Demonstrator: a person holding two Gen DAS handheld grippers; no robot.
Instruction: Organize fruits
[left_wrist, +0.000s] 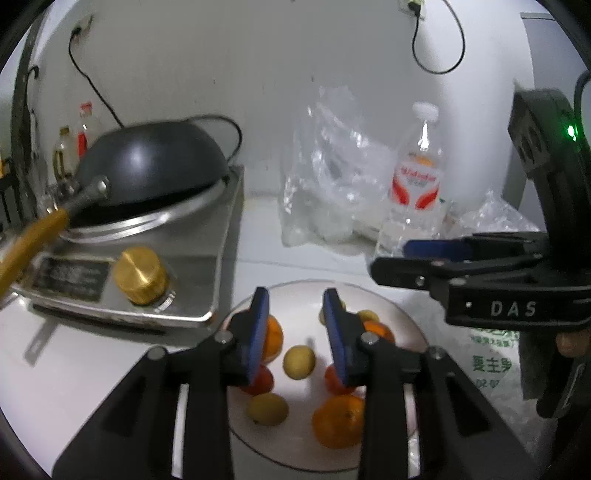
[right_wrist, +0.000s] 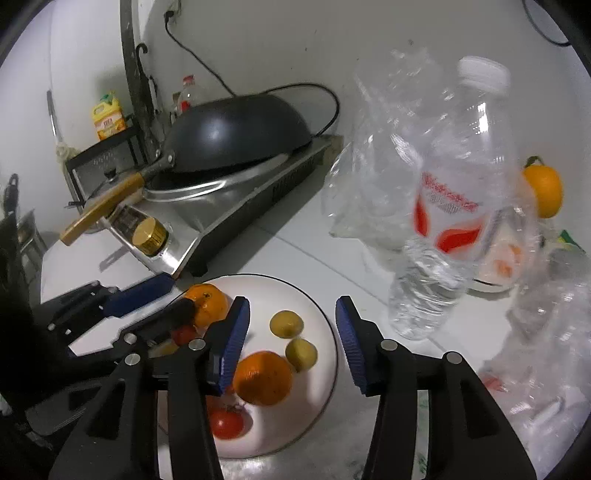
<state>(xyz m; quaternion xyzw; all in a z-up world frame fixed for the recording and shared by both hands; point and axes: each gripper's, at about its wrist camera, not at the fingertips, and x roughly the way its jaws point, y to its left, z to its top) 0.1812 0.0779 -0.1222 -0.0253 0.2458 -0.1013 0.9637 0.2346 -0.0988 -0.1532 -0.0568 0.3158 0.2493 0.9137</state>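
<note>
A white plate on the counter holds several fruits: oranges, small yellow-green fruits and red tomatoes. My left gripper hovers over the plate's left side. Its blue pads stand apart, a yellow fruit lies on the plate below the gap, and neither pad touches it. My right gripper hangs over the plate's right side, open and empty. One more orange sits far right behind the bottle.
A clear water bottle stands just behind and right of the plate. Crumpled plastic bags lie around it. A steel cooker with an upturned black wok fills the left.
</note>
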